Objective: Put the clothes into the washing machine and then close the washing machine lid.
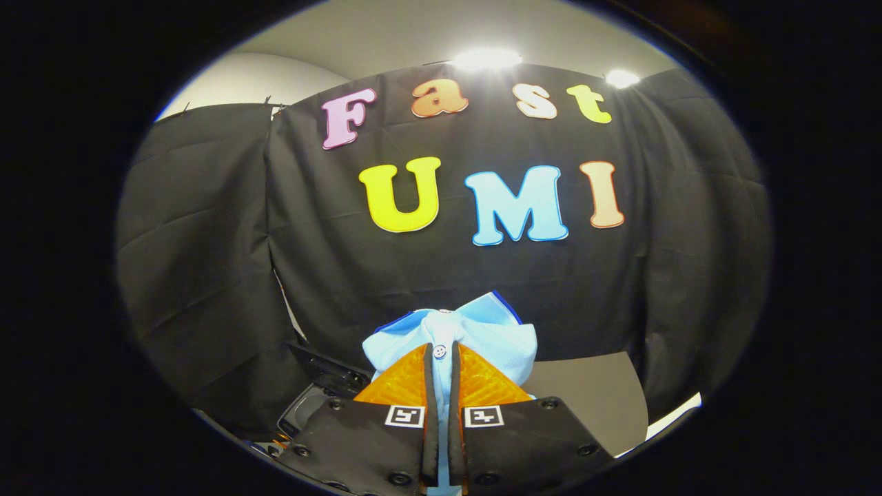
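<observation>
Black cloth (207, 275) walled the booth; a grey table (586, 399) lay beyond. The light-blue garment (475, 337) bunched between the gripper (442, 358) fingers, clamped shut on it. Best to keep that squeeze firm until over the machine's opening (310, 406).

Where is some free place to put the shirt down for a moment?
The hand-held gripper is shut on the shirt. One bare patch shows: the grey tabletop, right of the shirt, bordered by the black cloth behind. Left of the fingers it is crowded by the open washing machine.
</observation>
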A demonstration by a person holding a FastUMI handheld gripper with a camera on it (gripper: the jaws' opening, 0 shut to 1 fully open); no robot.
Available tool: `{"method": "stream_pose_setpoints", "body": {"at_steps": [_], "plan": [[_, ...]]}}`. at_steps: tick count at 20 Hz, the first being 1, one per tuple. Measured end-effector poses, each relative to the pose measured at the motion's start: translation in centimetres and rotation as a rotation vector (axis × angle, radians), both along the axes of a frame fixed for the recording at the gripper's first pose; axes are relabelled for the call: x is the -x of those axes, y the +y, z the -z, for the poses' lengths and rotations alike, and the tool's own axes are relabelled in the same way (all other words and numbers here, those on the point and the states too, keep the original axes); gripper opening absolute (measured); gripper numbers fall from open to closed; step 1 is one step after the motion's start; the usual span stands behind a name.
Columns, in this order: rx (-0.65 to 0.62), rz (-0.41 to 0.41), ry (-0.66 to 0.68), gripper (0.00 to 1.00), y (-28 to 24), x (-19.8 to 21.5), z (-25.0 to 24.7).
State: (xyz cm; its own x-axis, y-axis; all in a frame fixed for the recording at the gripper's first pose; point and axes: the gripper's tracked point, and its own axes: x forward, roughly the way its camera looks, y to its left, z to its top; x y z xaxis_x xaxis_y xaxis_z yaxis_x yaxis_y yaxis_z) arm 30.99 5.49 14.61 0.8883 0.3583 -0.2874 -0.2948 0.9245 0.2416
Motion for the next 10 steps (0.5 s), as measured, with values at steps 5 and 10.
{"method": "stream_pose_setpoints", "body": {"at_steps": [5,10], "plan": [[-0.004,-0.079,-0.009,0.07,5.2,0.7,-0.8],[-0.017,-0.181,-0.012,0.07,11.5,1.7,-1.6]]}}
